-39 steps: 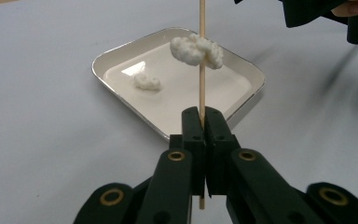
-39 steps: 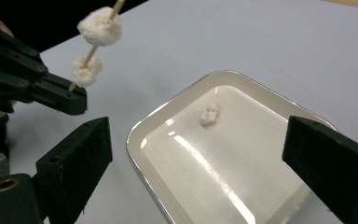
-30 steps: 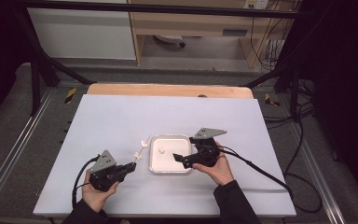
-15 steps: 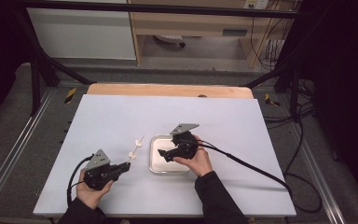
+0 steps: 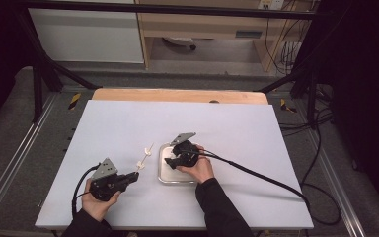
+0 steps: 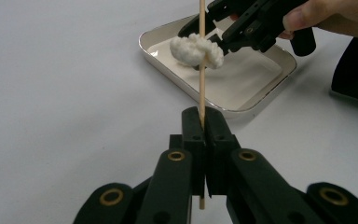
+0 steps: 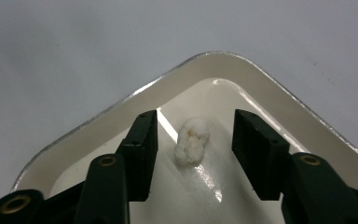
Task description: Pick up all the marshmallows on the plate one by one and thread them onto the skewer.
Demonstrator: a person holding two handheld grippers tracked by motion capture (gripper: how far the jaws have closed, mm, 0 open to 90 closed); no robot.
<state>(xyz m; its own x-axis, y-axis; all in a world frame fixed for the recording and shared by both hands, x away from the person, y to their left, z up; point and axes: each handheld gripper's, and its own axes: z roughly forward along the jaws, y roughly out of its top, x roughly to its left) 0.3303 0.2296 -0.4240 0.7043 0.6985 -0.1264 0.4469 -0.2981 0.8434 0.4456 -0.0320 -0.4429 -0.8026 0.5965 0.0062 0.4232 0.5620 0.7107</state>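
Observation:
My left gripper (image 6: 201, 122) is shut on a thin wooden skewer (image 6: 202, 84) that points away from me, with a white lump (image 6: 196, 50) stuck partway up it. In the high view this gripper (image 5: 134, 177) rests at the table's front left, and the skewer (image 5: 145, 154) slants towards the white tray (image 5: 164, 177). My right gripper (image 7: 196, 116) reaches down into a corner of the tray (image 7: 223, 58). Its jaws have just been closing around a second small white lump (image 7: 193, 140). There is a gap on each side of that lump, and the pads do not touch it.
The tray sits near the middle of a pale table top (image 5: 237, 123) with a wooden strip (image 5: 177, 95) along its far edge. The right gripper's cable (image 5: 256, 174) trails off to the right across the table. Dark frame bars stand at both sides.
My right gripper has moved left from the tray's right side to above its left part and has sunk lower, and its jaws have narrowed. The left gripper and skewer have stayed in place.

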